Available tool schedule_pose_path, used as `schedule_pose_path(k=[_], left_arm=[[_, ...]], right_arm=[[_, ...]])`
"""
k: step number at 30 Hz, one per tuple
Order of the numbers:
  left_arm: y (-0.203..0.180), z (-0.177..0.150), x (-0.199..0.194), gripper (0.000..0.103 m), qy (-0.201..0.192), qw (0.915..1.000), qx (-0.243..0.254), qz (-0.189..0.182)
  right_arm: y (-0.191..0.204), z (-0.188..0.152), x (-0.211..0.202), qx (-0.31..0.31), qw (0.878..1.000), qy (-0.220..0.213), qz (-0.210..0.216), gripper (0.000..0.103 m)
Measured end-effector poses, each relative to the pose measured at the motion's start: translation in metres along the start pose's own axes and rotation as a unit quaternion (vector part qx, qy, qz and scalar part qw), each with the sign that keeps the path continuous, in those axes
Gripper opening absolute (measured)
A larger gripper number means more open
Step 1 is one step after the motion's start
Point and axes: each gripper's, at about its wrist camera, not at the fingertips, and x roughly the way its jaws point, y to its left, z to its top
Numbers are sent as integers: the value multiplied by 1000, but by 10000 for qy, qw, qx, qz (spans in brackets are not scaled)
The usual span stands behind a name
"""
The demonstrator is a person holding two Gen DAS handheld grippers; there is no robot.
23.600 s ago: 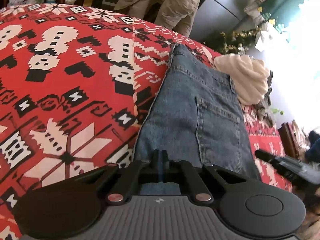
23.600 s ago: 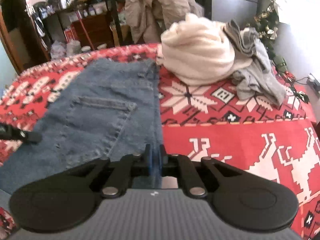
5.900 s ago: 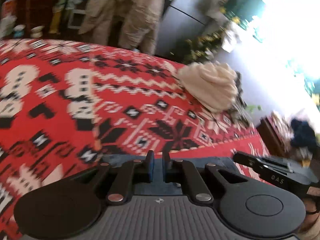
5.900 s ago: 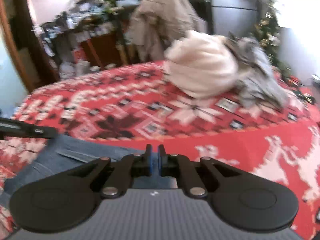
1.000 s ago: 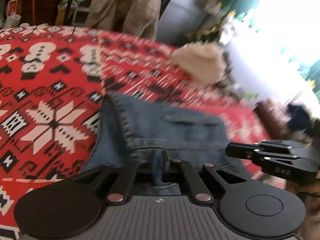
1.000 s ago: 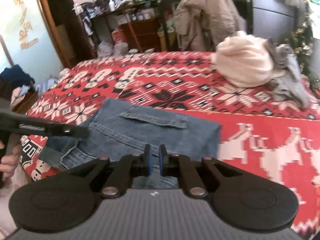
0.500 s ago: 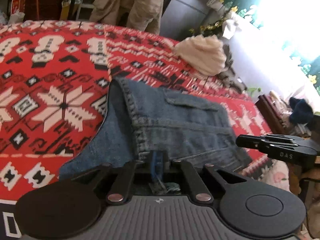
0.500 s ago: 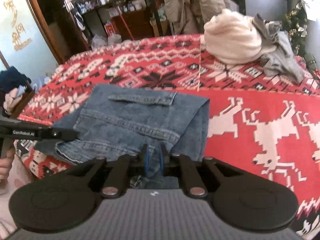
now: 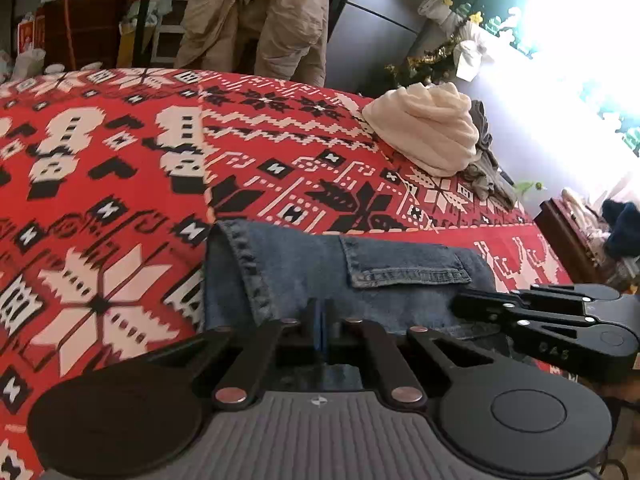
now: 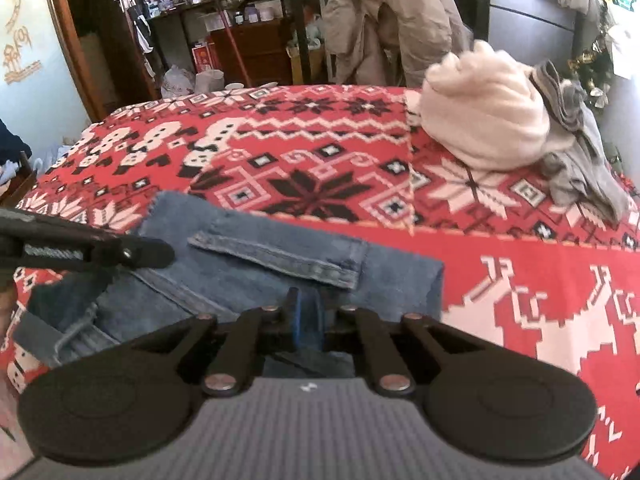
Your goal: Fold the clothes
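The blue jeans lie folded on the red patterned bedspread, a back pocket facing up. They also show in the right wrist view. My left gripper is shut, its tips over the near edge of the denim; a grip on the cloth cannot be told. My right gripper has its jaws a little apart over the near edge of the jeans. Each gripper shows in the other's view: the right one at the jeans' right side, the left one at their left side.
A cream garment and a grey one are piled at the far right of the bed. A chair draped with a tan coat and cluttered shelves stand behind the bed. A wooden piece stands right of the bed.
Both grippers have come lower and nearer to the jeans' near edge. The jeans lie flatter on the bedspread. The right gripper's jaws have parted slightly.
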Motion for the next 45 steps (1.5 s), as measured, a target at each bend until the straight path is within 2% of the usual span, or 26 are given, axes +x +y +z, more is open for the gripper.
schedule_pose_path(k=[3, 8, 9, 10, 12, 16, 18, 19, 22, 26, 27, 32, 37, 40, 43, 45], left_arm=[[5, -1, -5, 3, 2, 9999, -93, -81], [-4, 1, -14, 2, 2, 10000, 20, 84], [-5, 2, -18, 5, -18, 10000, 17, 26], [-6, 4, -21, 6, -68, 10000, 49, -49], [-8, 9, -25, 7, -244, 9995, 140, -159], [-4, 24, -10, 7, -298, 9994, 110, -135], [4, 27, 6, 7, -132, 9999, 50, 75], [8, 26, 11, 2, -80, 9998, 50, 148], [21, 19, 10, 3, -105, 9999, -112, -12], [23, 14, 3, 3, -63, 9999, -123, -8], [21, 13, 1, 3, -49, 9999, -84, 32], [19, 16, -10, 2, -131, 9999, -30, 50], [25, 35, -7, 3, -309, 9994, -126, 70], [28, 43, 6, 3, -224, 9996, -180, 63], [31, 41, 14, 3, -209, 9996, -40, 182], [34, 39, 13, 3, -208, 9996, -114, 174]], right_arm=[[-12, -8, -9, 15, 10000, 41, 32, 0], [-27, -15, -21, 39, 9997, 147, -179, 0], [-32, -14, -25, 183, 9996, 119, -182, 0], [-37, -13, -29, 325, 9993, 89, -184, 6], [-43, -9, -37, 410, 9990, -116, -135, 6], [-47, 8, -25, 525, 9981, -280, -132, 6], [-47, 14, -12, 544, 9982, -241, -115, 6], [-46, 15, -5, 525, 9984, -189, -112, 6], [-46, 2, 6, 242, 9994, -156, -194, 6], [-58, -10, -3, 483, 9986, -58, -195, 6], [-61, -12, -6, 538, 9983, -36, -219, 9], [-72, -14, -13, 778, 9969, 66, -49, 8], [-74, 1, -19, 785, 9965, -255, -86, 9], [-73, 15, -13, 759, 9965, -354, -71, 9], [-72, 23, 4, 711, 9973, -185, 34, 9], [-68, 20, 14, 564, 9984, 1, -76, 9]])
